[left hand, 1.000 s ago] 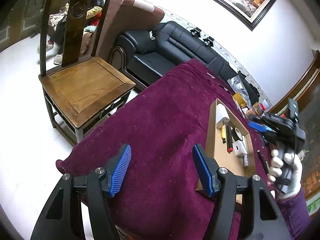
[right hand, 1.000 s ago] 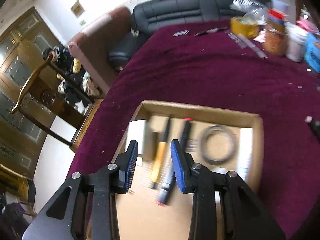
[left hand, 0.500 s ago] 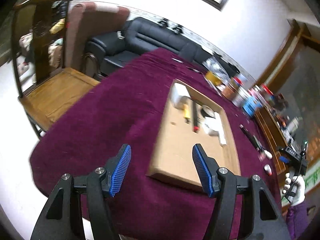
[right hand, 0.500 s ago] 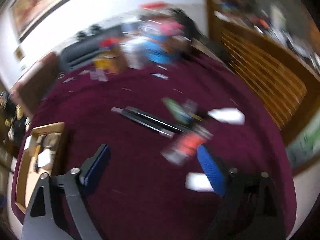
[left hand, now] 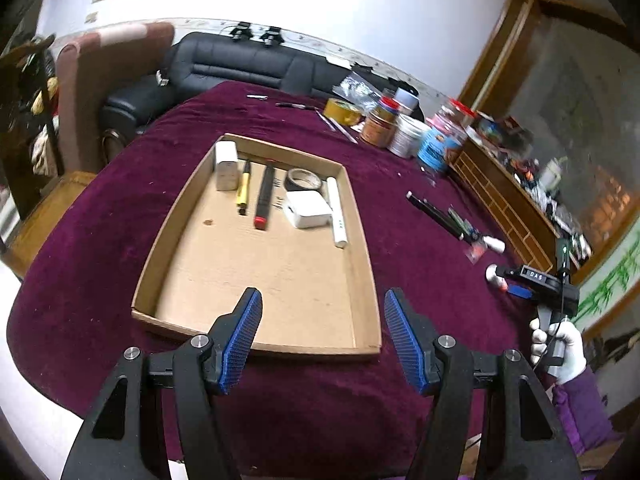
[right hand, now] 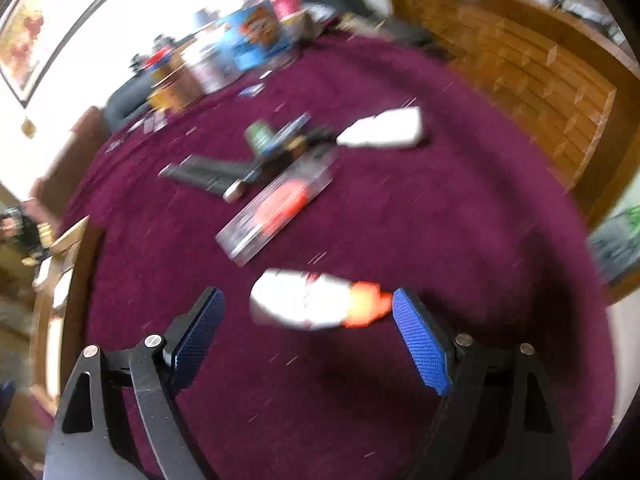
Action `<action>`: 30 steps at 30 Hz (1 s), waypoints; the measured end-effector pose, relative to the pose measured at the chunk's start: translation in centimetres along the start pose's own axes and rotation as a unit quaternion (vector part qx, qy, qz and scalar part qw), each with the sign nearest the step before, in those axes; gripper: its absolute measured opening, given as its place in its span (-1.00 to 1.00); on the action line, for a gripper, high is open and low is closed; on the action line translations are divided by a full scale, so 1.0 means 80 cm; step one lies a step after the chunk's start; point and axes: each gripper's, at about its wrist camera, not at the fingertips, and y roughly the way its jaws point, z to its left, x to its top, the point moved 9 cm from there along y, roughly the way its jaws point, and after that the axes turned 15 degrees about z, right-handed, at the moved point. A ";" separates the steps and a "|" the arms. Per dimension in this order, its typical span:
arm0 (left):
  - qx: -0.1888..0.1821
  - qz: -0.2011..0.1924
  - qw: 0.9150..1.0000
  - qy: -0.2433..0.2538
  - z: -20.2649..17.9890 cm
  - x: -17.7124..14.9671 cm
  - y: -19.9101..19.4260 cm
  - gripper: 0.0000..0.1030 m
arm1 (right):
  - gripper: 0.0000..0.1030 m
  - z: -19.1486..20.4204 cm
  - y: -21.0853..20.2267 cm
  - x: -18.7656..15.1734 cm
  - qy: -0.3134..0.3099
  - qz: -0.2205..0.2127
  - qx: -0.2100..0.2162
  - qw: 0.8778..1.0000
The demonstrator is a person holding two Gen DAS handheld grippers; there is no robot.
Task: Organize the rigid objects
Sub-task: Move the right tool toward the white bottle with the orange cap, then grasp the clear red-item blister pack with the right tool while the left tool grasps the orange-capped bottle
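The small white bottle with an orange cap lies on its side on the purple velvet tablecloth, between the spread blue pads of our right gripper, which is released and holds nothing (the view is blurred, so we cannot tell whether a pad touches it yet). It sits well to the right of the shallow brown cardboard tray, where a white charger block, a yellow pen, a black marker with a red end, a roll of dark tape, a white flat box and a white tube are already lined up along the far end. Our left gripper hangs released over the tray's near edge, empty. To do this pickup well, we judge we should steady the hand, centre the bottle's body between the pads, close across its width, not along its length, and lift clear of the clear plastic case just beyond.
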 end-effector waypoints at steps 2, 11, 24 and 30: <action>0.004 0.005 1.000 0.007 -0.010 0.001 0.003 0.12 | 0.69 0.032 0.006 -0.019 -0.025 0.026 0.079 0.996; -0.025 0.030 0.998 0.043 -0.063 -0.003 0.021 0.12 | 0.69 0.067 -0.024 -0.023 -0.090 -0.018 0.048 0.995; -0.050 0.041 0.996 0.062 -0.092 -0.022 0.024 0.12 | 0.58 0.030 0.052 0.082 0.060 0.006 -0.031 0.998; -0.065 0.057 0.992 0.095 -0.129 -0.019 0.036 0.12 | -0.43 0.031 0.048 0.066 0.022 0.002 -0.061 0.998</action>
